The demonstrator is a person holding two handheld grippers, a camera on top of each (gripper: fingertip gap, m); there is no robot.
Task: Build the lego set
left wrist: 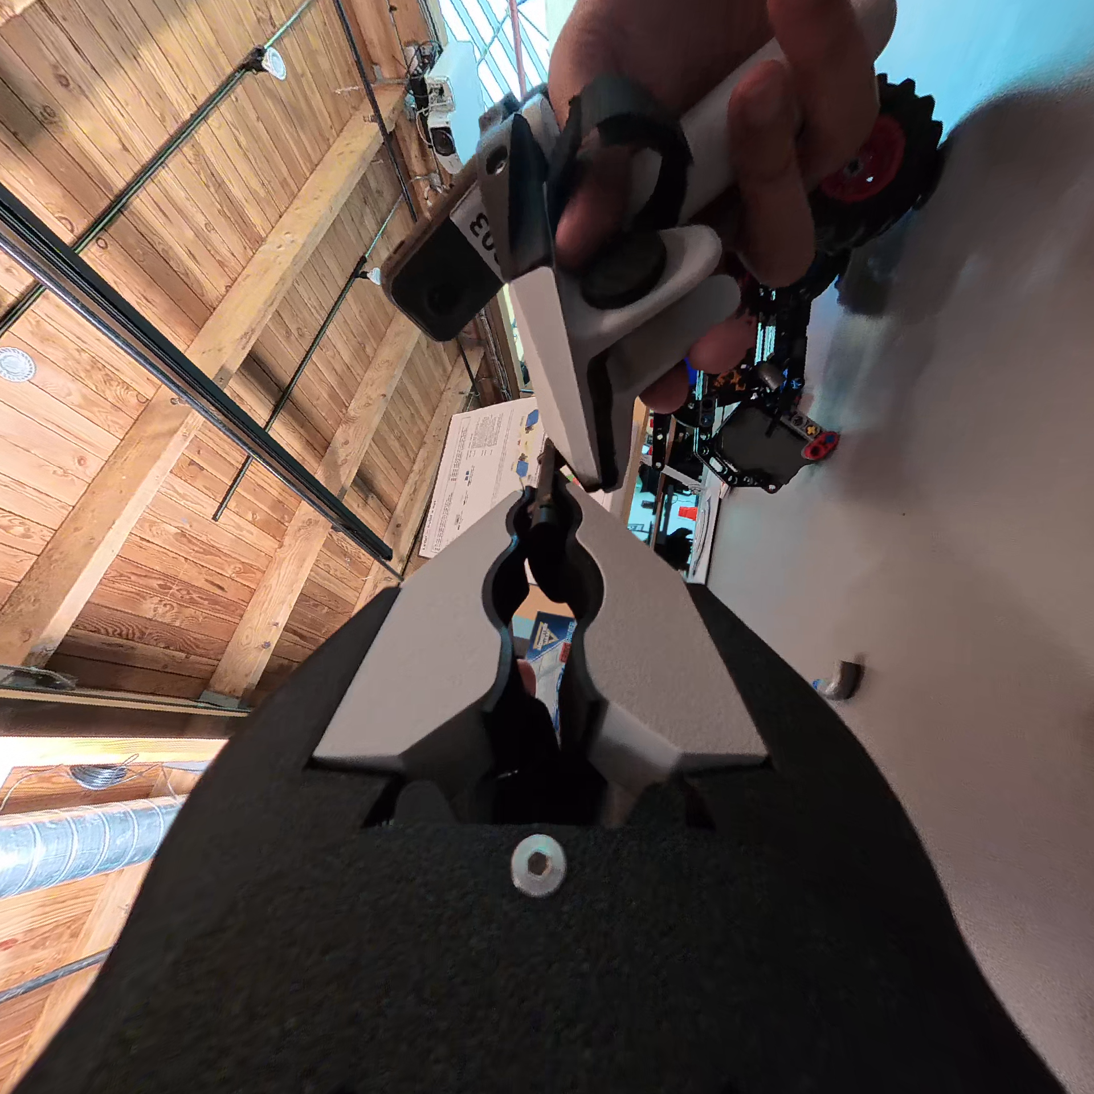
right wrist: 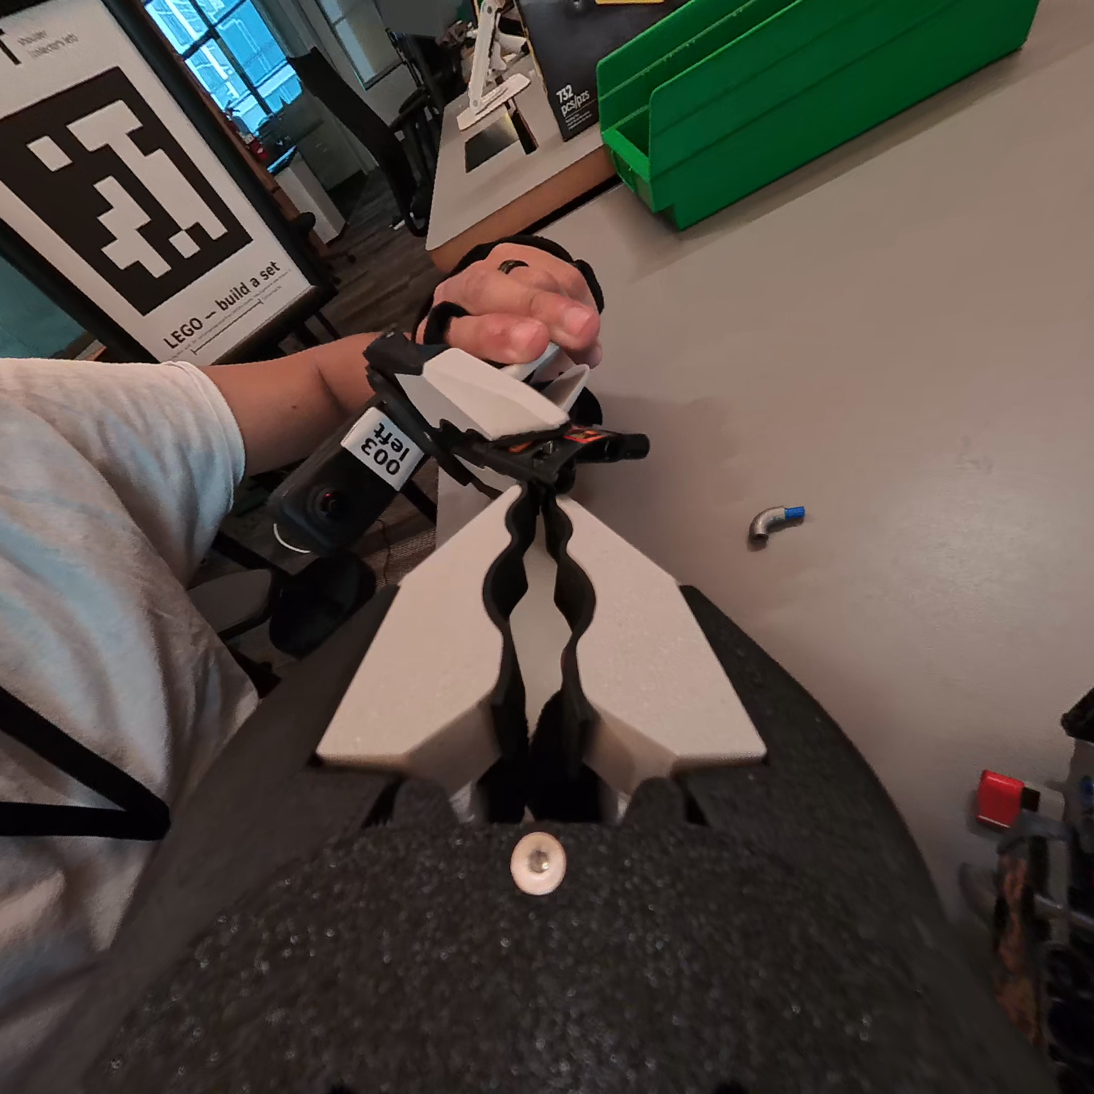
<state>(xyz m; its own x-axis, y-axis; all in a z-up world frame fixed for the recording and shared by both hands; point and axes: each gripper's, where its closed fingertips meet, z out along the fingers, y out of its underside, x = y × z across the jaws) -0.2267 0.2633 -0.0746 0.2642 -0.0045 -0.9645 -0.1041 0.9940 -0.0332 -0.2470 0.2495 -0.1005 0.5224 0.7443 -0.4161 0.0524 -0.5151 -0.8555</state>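
Observation:
My left gripper (left wrist: 543,503) is shut on a small black toy-brick assembly (left wrist: 544,479), whose dark rod sticks out past its fingertips. In the right wrist view the left gripper (right wrist: 559,435) is held by a hand and clamps this black assembly (right wrist: 615,445), which has orange bits and lies level above the grey table (right wrist: 829,355). My right gripper (right wrist: 536,494) meets the assembly from below, with its tips closed on a dark part of it. In the left wrist view the right gripper (left wrist: 592,479) comes down from above, held by a hand.
A grey elbow piece with a blue end (right wrist: 775,521) lies on the table to the right; it also shows in the left wrist view (left wrist: 840,681). A toy vehicle with a black wheel and red hub (left wrist: 876,160) stands beyond. Green bins (right wrist: 799,100) sit at the far edge. The tips of both grippers are at nearly the same place.

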